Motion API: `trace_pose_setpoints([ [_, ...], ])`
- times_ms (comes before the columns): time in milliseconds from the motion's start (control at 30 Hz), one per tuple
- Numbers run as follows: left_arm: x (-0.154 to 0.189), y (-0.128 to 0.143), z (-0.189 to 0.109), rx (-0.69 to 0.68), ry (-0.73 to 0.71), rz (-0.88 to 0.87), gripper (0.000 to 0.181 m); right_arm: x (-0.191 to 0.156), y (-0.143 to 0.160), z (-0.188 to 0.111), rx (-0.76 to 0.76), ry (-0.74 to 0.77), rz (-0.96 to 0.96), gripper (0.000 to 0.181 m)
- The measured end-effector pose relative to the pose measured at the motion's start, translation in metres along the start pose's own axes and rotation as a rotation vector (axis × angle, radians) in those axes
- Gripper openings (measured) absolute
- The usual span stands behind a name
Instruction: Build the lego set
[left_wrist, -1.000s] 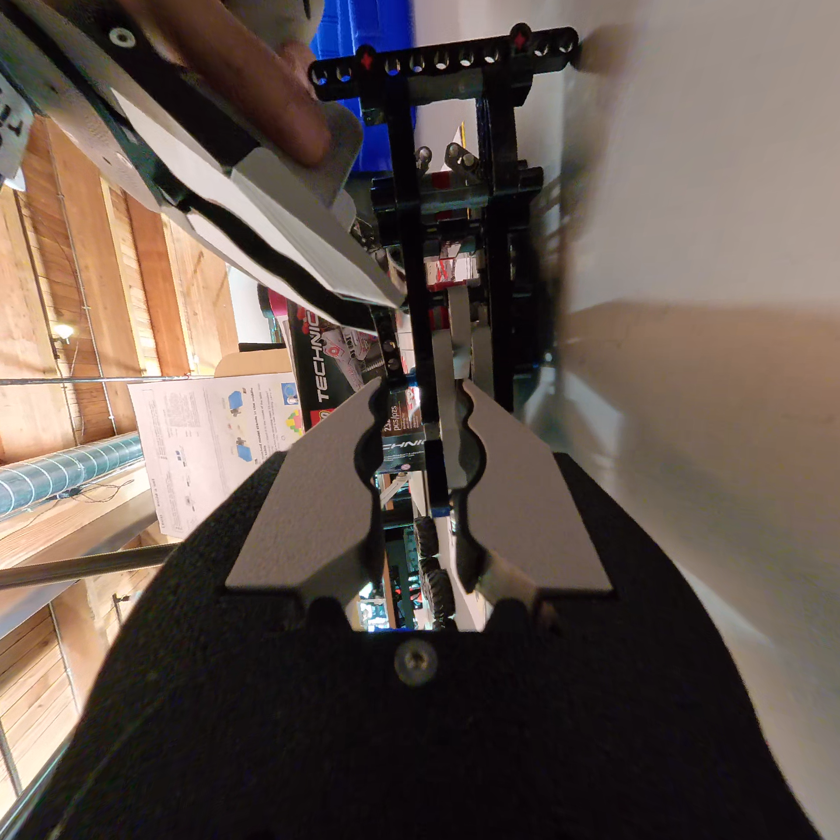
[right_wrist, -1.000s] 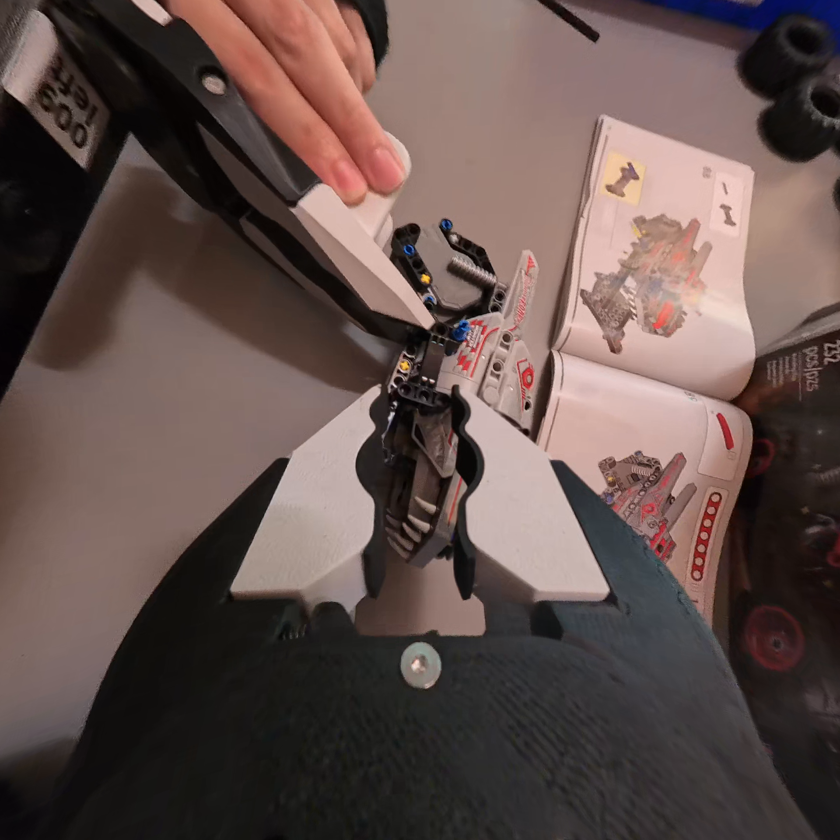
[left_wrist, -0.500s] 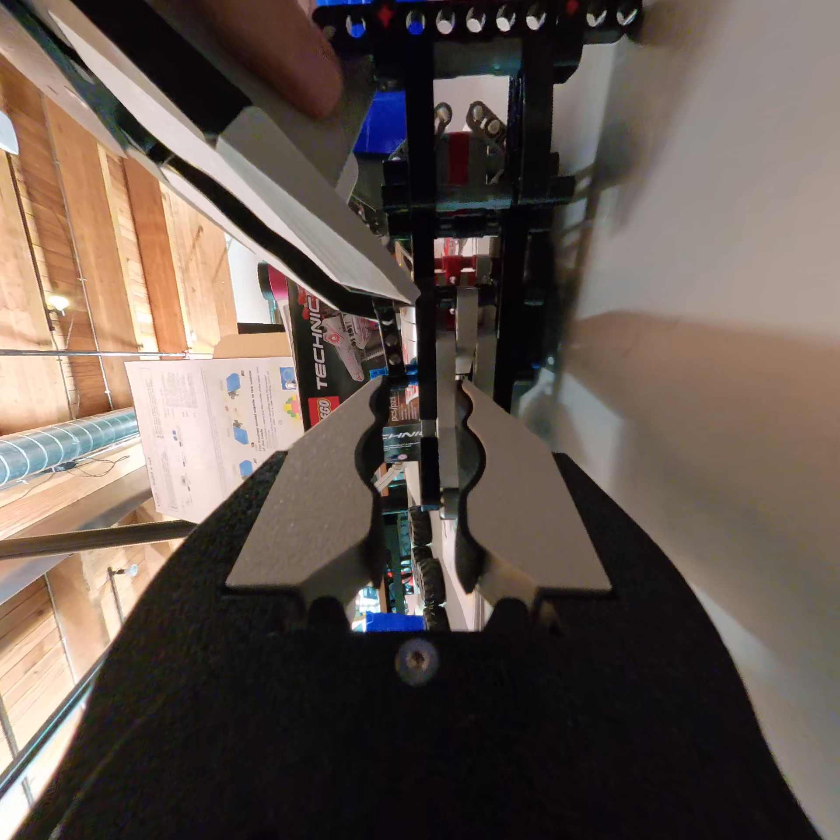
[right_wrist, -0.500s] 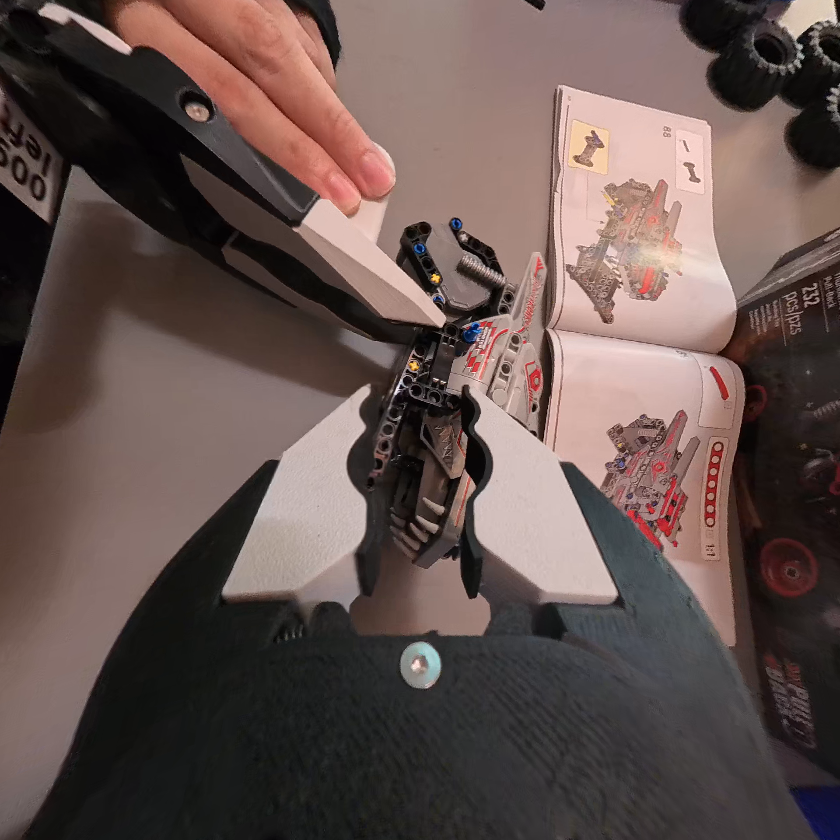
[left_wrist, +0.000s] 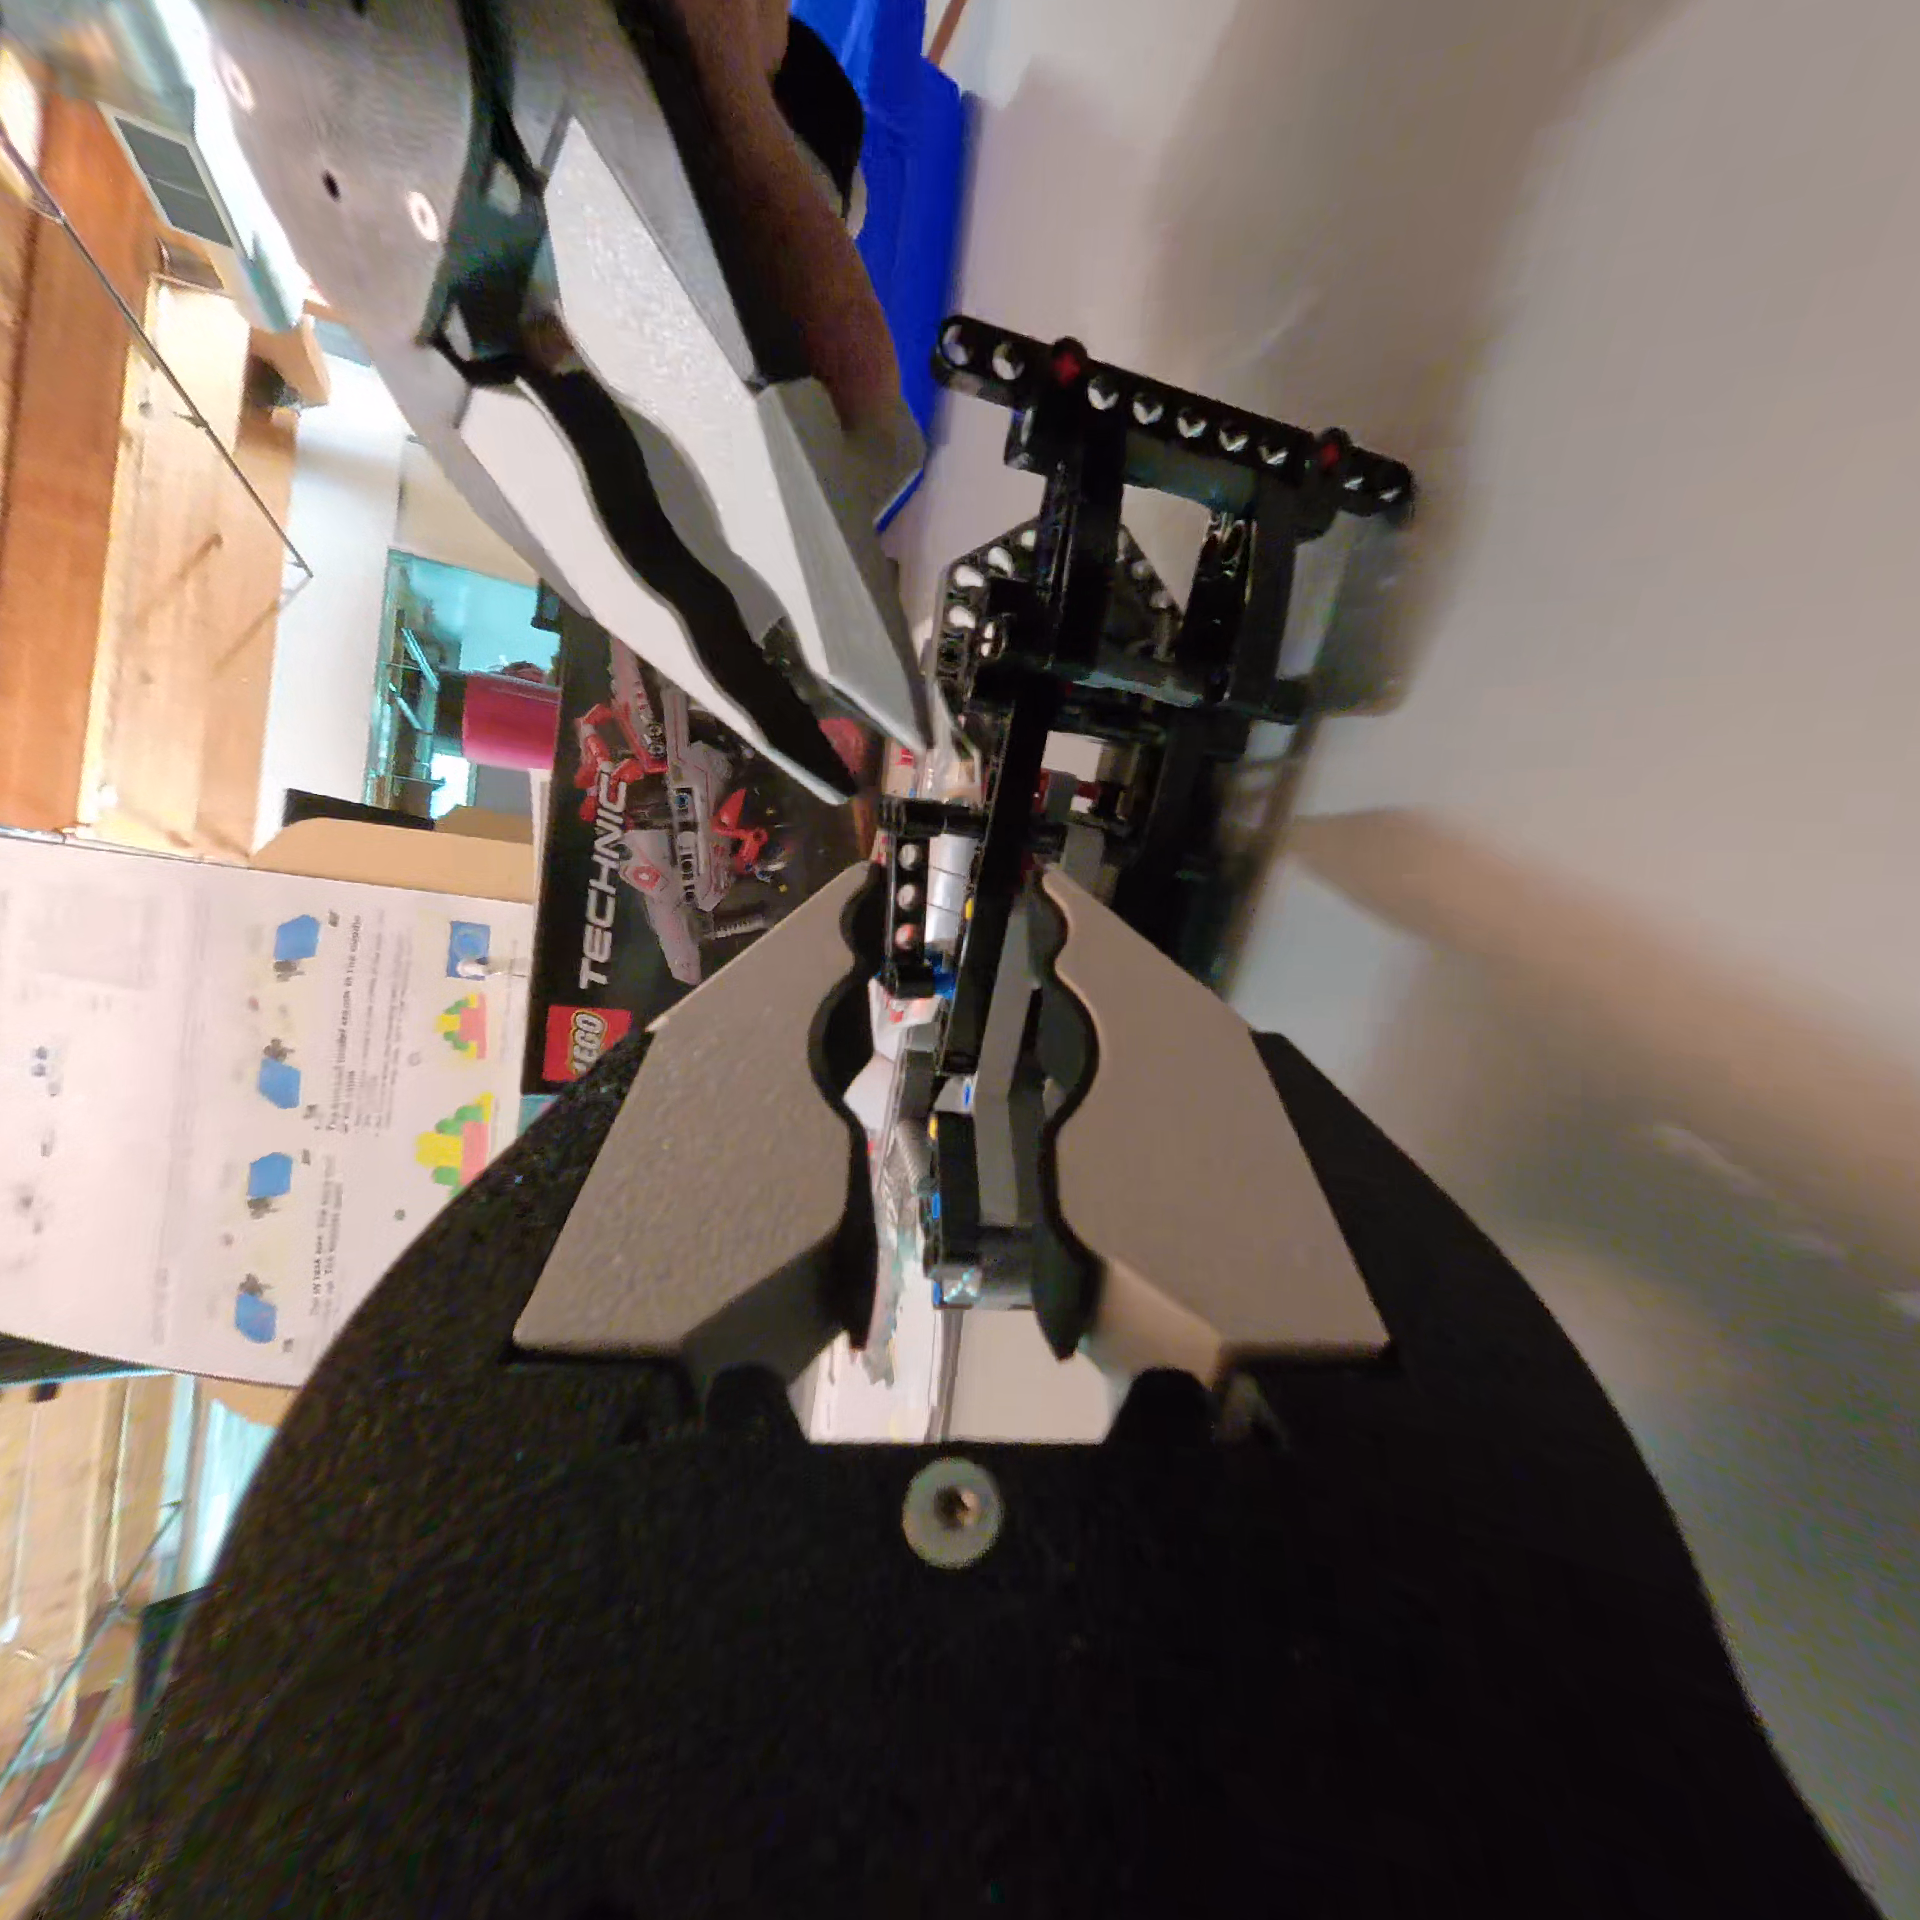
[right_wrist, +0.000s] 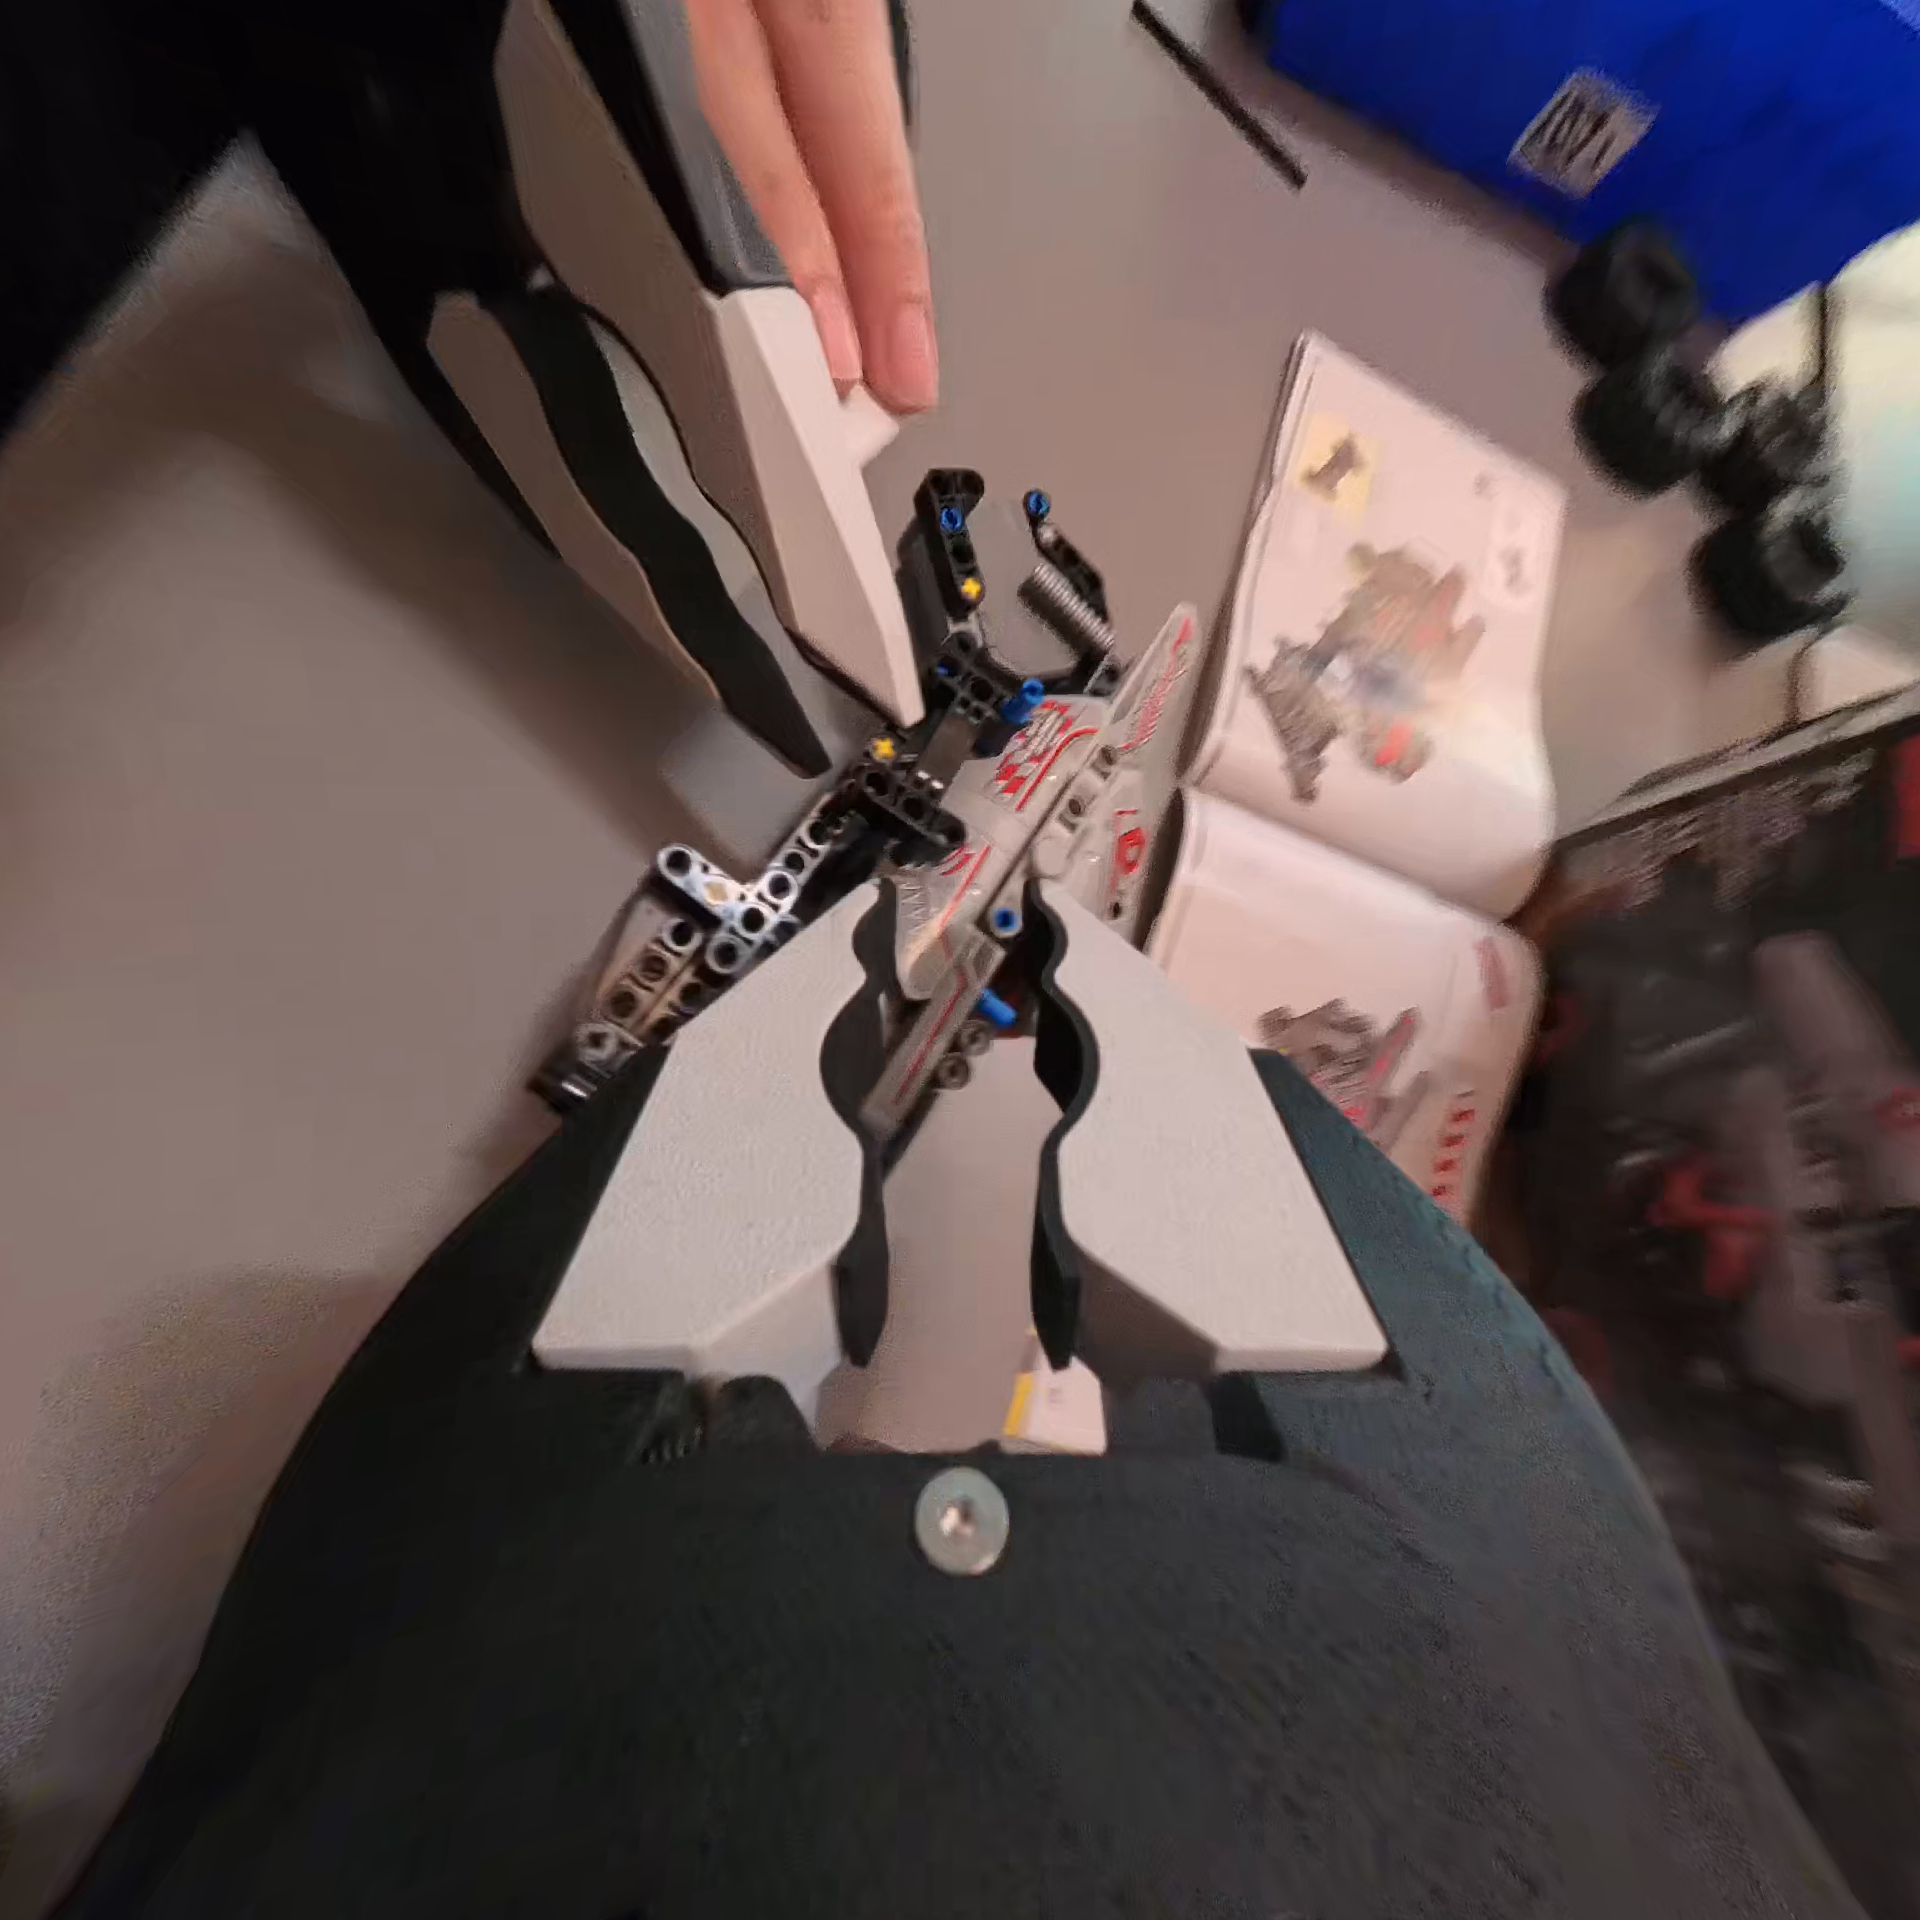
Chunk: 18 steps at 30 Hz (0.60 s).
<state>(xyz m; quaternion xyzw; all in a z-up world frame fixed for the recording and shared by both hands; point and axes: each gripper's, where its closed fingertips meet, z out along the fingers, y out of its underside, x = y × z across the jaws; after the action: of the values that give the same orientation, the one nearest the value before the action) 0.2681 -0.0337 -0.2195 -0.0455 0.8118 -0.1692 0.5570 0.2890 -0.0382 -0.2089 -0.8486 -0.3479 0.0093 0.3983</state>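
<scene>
The lego model (left_wrist: 1081, 499), a black beam frame with grey and red panels, stands on edge against the grey table (left_wrist: 1610, 520). My left gripper (left_wrist: 951, 883) is turned sideways and shut on the model's middle. In the right wrist view the model (right_wrist: 1039, 769) lies slantwise, and my right gripper (right_wrist: 956, 904) is shut on its grey, red-striped front panel. The left gripper (right_wrist: 852, 727) comes in from the upper left with a hand (right_wrist: 862, 208) on it. The right gripper (left_wrist: 873, 758) also shows at the upper left of the left wrist view, its tip at the model.
An open instruction booklet (right_wrist: 1382, 623) lies just right of the model. Black tyres (right_wrist: 1704, 457) and a blue bin (right_wrist: 1662, 135) are behind it. The dark set box (left_wrist: 665, 873) and a printed sheet (left_wrist: 229, 1091) stand behind the model. The right wrist view is motion-blurred. The tips of both grippers are at nearly the same place.
The model has tilted and turned between the two grippers. Its top beam sits lower and slanted in the left view. Black beams now show left of my right fingers. Both jaw gaps look unchanged.
</scene>
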Motion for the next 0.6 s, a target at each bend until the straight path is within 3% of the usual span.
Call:
trace_pose_setpoints([
  [133,0.003,0.001,0.002,-0.002,0.031,-0.047,0.022,0.002,-0.017,-0.003,0.105,-0.043,-0.019,0.017],
  [233,0.006,-0.001,0.004,-0.008,0.024,-0.01,0.017,-0.006,-0.006,0.003,0.056,-0.126,-0.025,0.012],
  [467,0.009,-0.001,0.007,-0.05,-0.025,0.09,0.013,-0.003,-0.006,0.01,0.076,-0.097,-0.085,0.013],
  [600,0.005,0.0,0.006,-0.051,-0.046,0.08,0.005,-0.005,-0.006,0.01,0.086,-0.143,0.001,0.013],
])
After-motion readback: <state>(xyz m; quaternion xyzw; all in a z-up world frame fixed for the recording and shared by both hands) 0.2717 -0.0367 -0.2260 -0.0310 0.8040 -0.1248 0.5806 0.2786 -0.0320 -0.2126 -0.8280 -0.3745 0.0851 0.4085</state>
